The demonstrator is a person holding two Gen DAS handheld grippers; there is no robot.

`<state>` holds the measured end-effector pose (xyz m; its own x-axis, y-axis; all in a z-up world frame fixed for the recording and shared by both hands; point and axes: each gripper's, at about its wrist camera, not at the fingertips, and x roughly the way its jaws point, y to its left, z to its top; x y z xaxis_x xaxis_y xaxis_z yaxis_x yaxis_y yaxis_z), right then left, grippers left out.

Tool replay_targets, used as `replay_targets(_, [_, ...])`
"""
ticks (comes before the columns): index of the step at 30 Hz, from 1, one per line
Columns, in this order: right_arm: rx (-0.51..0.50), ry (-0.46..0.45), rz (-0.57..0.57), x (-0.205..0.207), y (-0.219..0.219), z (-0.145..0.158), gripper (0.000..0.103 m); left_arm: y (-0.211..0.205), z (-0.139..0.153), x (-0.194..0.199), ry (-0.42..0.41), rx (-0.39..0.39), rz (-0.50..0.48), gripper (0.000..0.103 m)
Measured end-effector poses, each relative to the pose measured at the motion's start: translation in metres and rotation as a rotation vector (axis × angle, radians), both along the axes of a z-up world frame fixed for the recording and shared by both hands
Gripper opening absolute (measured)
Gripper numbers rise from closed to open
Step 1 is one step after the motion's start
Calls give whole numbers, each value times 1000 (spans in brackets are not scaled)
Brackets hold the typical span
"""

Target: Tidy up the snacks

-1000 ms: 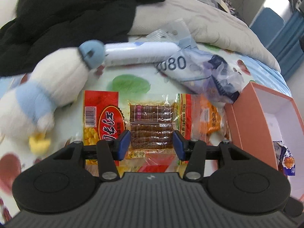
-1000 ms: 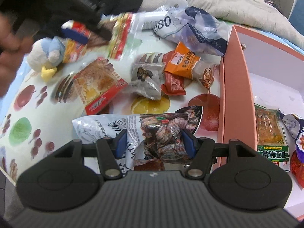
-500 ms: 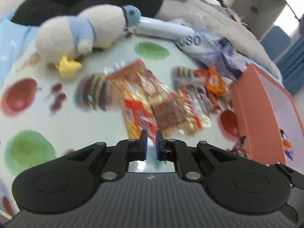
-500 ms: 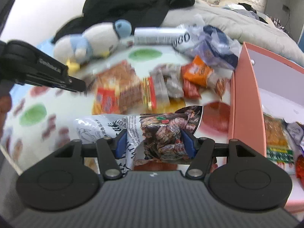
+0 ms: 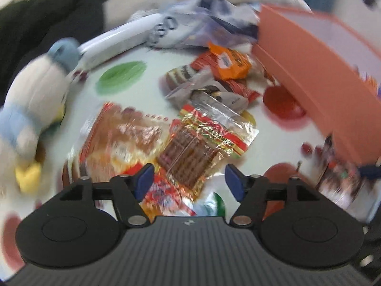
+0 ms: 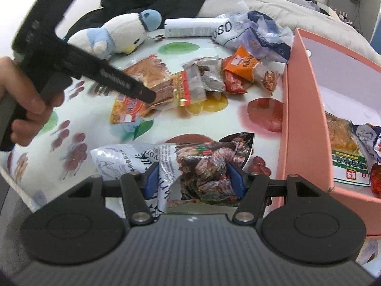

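Your left gripper (image 5: 189, 177) is opening over the fruit-print tablecloth (image 6: 238, 121) — your right gripper (image 6: 191, 175) clamps the crumpled snack bag (image 6: 190, 159) beside the pink box (image 6: 302, 128).

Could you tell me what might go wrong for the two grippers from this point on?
1. The left gripper, jaws opening, hangs over overlapping packets; closing on the red-and-gold packet might also catch the bread packet beside it.
2. The right gripper pinches only a crumpled part of the large grey bag, which could slip or snag on the pink box wall.

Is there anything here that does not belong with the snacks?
Yes. A plush penguin toy lies at the far edge of the fruit-print cloth, beside a white tube. Neither looks like a snack packet.
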<state>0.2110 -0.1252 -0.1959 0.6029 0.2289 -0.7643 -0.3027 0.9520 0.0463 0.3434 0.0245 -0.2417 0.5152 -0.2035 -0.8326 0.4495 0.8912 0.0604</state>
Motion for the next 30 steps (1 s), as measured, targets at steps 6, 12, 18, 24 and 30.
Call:
replay_targets(6, [3, 16, -8, 6, -4, -5, 63, -24, -21, 4, -41, 153, -169, 76])
replay_targets(12, [11, 33, -9, 13, -3, -11, 63, -36, -30, 4, -125, 234, -187, 70])
replay_targets(18, [20, 35, -10, 17, -5, -14, 63, -33, -30, 12, -98, 179, -108, 32])
replay_targets(24, [22, 21, -12, 14, -5, -9, 63, -32, -23, 6, -101, 163, -69, 2])
replay_targets(30, [25, -17, -16, 5, -6, 6, 63, -22, 1, -13, -131, 103, 8, 0])
